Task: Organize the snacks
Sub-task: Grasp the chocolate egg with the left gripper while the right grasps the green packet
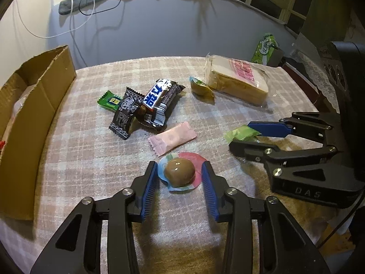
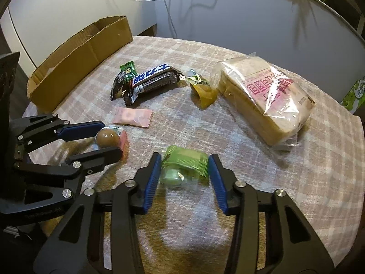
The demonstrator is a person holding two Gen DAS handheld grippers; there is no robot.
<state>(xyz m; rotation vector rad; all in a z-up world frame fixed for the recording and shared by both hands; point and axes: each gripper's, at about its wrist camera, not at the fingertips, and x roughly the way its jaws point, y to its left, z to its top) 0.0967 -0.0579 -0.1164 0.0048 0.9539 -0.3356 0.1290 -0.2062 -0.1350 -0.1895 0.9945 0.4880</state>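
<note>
The brown braised egg in its round pink-and-blue pack (image 1: 180,173) lies on the checked tablecloth (image 1: 91,155) between the fingers of the left gripper (image 1: 180,171), whose blue pads touch the pack's rim on both sides. To its right, the right gripper (image 2: 184,171) has its pads pressed against a green wrapped candy (image 2: 184,163). Just beyond the left gripper lies a pink sachet (image 1: 172,138), farther off a dark chocolate bar (image 1: 159,102), and far left a cardboard box (image 1: 38,105). A bagged bread loaf (image 2: 264,98) sits beyond the right gripper, to its right.
</note>
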